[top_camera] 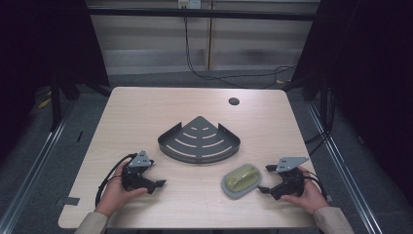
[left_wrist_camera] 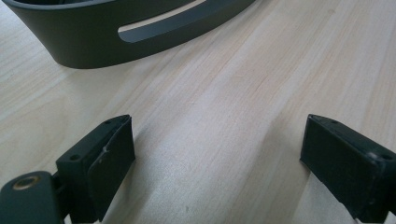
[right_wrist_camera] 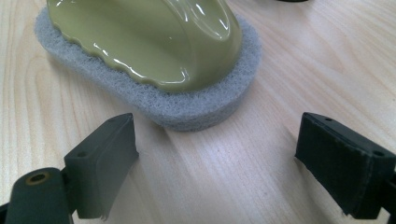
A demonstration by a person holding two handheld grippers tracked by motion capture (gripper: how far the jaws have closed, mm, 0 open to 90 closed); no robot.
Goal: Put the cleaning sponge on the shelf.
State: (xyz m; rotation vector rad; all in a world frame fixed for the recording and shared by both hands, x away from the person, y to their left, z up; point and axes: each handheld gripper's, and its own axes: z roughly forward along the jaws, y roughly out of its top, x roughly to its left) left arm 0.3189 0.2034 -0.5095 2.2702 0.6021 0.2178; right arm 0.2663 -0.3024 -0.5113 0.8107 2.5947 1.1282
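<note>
Sponge scrubber (top_camera: 241,180): grey foam pad with a glossy olive-green handle on top, lying flat on the worktop (top_camera: 146,112), front right of centre.
Position to right hand-held gripper (top_camera: 264,189): just left of the jaw tips in the high view; in the right gripper view, pad (right_wrist_camera: 154,88) just ahead of the jaws, towards the left one, not touching either.
Right hand-held gripper state: jaws wide apart, nothing between them but bare wood; held low over the worktop in the person's right hand (top_camera: 304,195), pointing left at the pad.
Left hand-held gripper (top_camera: 159,184): held in the left hand (top_camera: 114,192) at front left, pointing right; jaws spread wide over bare wood, gripping nothing.
Corner rack (top_camera: 198,141): dark grey, fan-shaped with slotted floor and low wall, mid-worktop, behind the pad and apart from it; curved wall (left_wrist_camera: 116,32) ahead of the left jaws.
Worktop: pale wood grain, rounded corners, round cable hole (top_camera: 234,101) near the far edge.
Room: grey floor, black cable (top_camera: 195,68) trailing along it behind, pale wall panels, dark curtains both sides.
</note>
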